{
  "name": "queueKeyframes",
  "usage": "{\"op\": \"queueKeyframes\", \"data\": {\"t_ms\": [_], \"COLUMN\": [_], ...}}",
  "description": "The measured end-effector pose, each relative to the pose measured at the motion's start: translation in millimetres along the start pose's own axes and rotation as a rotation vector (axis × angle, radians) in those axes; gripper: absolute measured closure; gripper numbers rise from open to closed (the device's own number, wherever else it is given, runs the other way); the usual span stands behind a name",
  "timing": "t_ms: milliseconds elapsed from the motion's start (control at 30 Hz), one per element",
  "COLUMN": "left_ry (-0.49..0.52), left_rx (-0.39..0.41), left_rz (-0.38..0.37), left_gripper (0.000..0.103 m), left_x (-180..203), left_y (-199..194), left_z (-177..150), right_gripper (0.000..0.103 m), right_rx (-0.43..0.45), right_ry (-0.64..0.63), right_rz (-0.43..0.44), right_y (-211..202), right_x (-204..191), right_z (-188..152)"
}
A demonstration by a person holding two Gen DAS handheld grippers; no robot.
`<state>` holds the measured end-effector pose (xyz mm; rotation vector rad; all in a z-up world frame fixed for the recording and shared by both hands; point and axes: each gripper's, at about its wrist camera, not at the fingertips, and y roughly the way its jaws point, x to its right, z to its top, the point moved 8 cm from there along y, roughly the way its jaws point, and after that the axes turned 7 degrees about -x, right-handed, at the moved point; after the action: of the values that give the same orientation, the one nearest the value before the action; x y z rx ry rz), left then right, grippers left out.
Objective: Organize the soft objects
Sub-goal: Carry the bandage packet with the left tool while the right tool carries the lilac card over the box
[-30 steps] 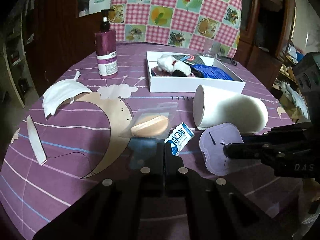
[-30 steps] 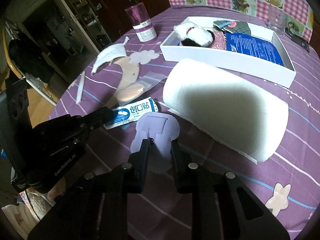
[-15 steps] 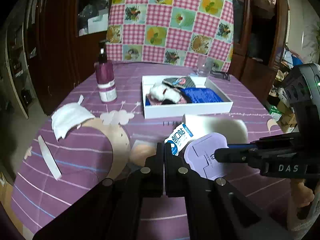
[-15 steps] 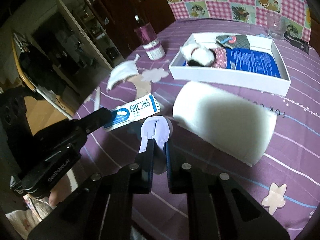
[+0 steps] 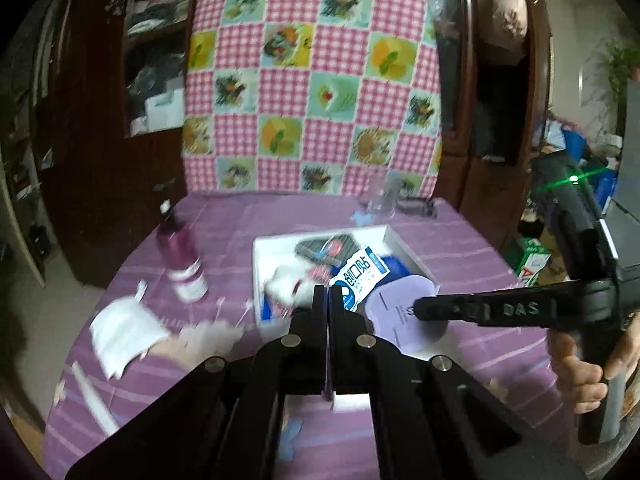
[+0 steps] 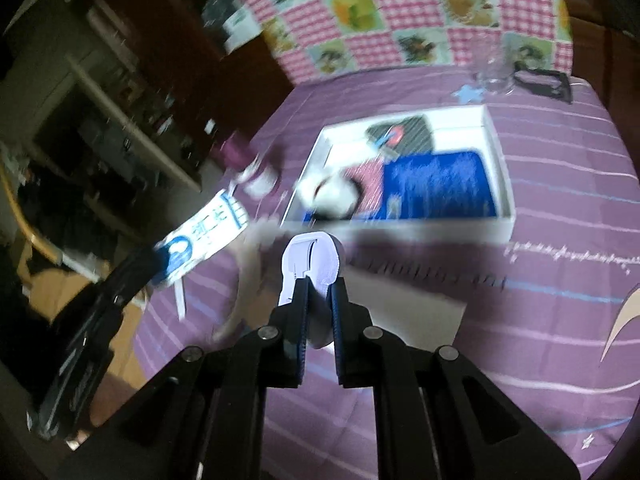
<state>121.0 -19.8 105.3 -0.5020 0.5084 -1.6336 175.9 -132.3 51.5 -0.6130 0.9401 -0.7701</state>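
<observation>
the left gripper pinches the blue-and-white packet by one end, so the packet hangs free. the right gripper nips the lilac pad by its edge. both are held in the air at the near edge of the white box in mid-table, likely for dropping in. a second ago both lay flat on the purple cloth, beside the white roll.

Both grippers up off the table, each carrying its item.

Left gripper has raised the blue-white packet from the purple cloth; right gripper has raised the lilac pad. Both items now show against the white box, views tilted up and motion-blurred.
</observation>
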Motion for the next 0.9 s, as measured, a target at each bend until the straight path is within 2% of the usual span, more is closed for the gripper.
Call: {"op": "queueKeyframes", "data": {"t_ms": [100,200,267,367,433,600,767,900], "left_ry": [-0.007,-0.055,-0.092,-0.120,-0.165,-0.200,-0.236,-0.246], "left_rx": [0.042,0.043,0.047,0.056,0.046,-0.014,-0.105,-0.143], "left_rz": [-0.029,-0.069,-0.088,-0.063,-0.097,-0.121,-0.136,-0.175], "left_gripper": [0.103,0.103,0.103,0.103,0.103,0.103,0.103,0.103], "left_x": [0,-5,-11,-17,-20,-23,-30,-27], "left_y": [17,39,56,78,97,132,162,174], "left_z": [20,31,37,44,46,29,3,-6], "right_gripper": [0.091,0.091,0.091,0.091,0.091,0.091,0.091,0.091], "right_rx": [0.063,0.113,0.134,0.160,0.163,0.158,0.112,0.085], "right_ry": [0.055,0.099,0.115,0.147,0.175,0.208,0.238,0.244], "right_rz": [0.017,0.004,-0.021,-0.031,-0.016,-0.016,0.011,-0.028], "right_y": [-5,-8,-7,-3,3,25,54,64], "right_x": [10,21,28,40,49,72,89,99], "right_z": [20,37,49,66,75,76,69,66]}}
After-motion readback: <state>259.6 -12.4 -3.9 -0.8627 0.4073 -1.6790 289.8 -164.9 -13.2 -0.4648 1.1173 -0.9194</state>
